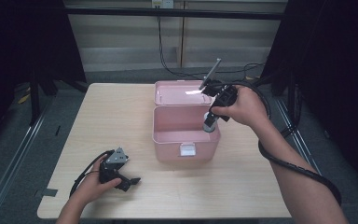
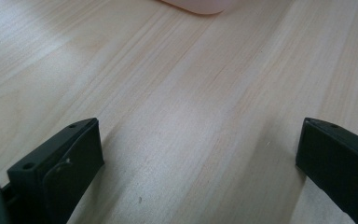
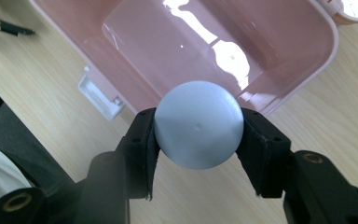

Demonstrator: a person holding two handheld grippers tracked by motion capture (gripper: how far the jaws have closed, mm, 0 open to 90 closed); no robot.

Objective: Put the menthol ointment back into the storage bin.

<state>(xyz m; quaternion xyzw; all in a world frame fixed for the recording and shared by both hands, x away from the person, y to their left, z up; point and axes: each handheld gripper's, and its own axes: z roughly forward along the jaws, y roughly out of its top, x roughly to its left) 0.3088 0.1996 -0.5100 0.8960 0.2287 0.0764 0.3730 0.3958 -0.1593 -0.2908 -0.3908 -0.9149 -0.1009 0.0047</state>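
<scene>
A pink plastic box (image 1: pixel 185 140) stands open at the table's middle, its lid (image 1: pixel 179 92) laid back behind it. My right gripper (image 1: pixel 210 122) hangs over the box's right rim, pointing down, shut on a pale grey round-capped object (image 3: pixel 198 123) whose top faces the camera. Below it in the right gripper view lies the box's bare pink inside (image 3: pixel 168 42). My left gripper (image 1: pixel 131 180) rests low near the table's front left, jaws wide apart over bare wood (image 2: pixel 186 121) with nothing between them.
A white latch (image 1: pixel 187 149) sits on the box's front wall. Black cables (image 1: pixel 168 56) run over the floor behind the table. Dark curtains flank both sides. Light wood tabletop (image 1: pixel 107 116) spreads left of the box.
</scene>
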